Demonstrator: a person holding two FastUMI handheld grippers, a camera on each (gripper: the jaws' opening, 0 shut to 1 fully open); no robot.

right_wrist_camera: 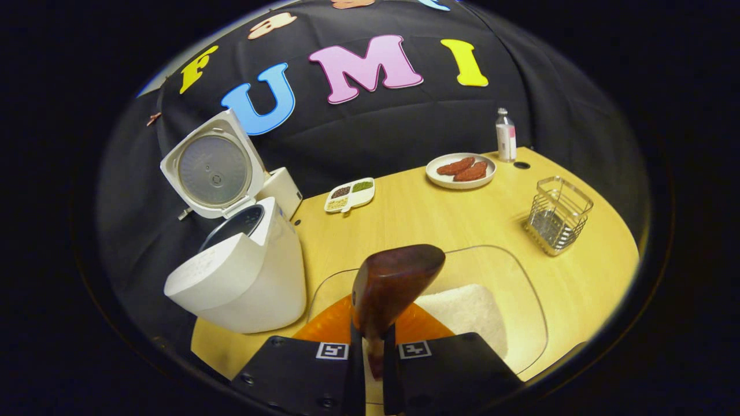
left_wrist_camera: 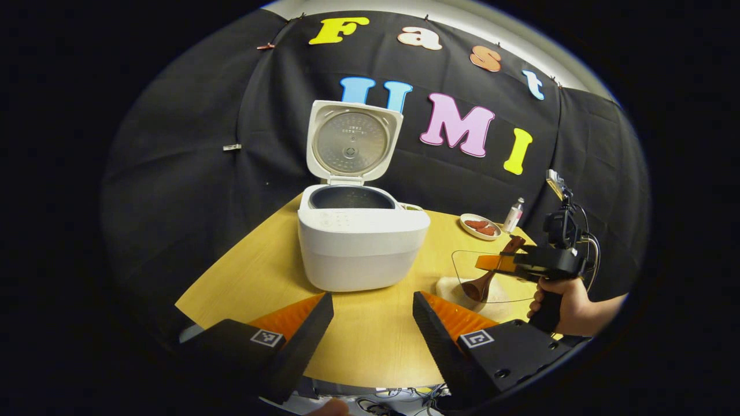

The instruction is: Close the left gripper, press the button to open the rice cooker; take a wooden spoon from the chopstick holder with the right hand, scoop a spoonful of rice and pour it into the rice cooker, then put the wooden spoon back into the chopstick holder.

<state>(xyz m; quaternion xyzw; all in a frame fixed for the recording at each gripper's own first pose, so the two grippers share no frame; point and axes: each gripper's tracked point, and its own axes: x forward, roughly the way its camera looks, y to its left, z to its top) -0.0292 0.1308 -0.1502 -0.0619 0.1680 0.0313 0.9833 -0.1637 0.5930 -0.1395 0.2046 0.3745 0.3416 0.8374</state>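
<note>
The white rice cooker [left_wrist_camera: 358, 242] stands on the table with its lid [left_wrist_camera: 351, 141] up and the dark inner pot showing. My left gripper [left_wrist_camera: 373, 300] is open in front of it, holding nothing. To the right, a hand holds my right gripper [left_wrist_camera: 497, 263], shut on the wooden spoon [left_wrist_camera: 480, 286], whose head dips into the clear glass bowl [left_wrist_camera: 462, 260] of white rice [left_wrist_camera: 448, 289]. In the right gripper view the spoon [right_wrist_camera: 393, 283] sticks up from the right gripper [right_wrist_camera: 374, 338] over the rice [right_wrist_camera: 462, 312]. The cooker [right_wrist_camera: 243, 271] is left, the wire chopstick holder [right_wrist_camera: 558, 214] right.
A plate of sausages [right_wrist_camera: 461, 169] and a small bottle [right_wrist_camera: 505, 136] stand at the back of the wooden table [right_wrist_camera: 428, 219]. A divided dish of grains [right_wrist_camera: 350, 195] lies behind the cooker. The table's front edge [left_wrist_camera: 370, 384] is just below my left fingers.
</note>
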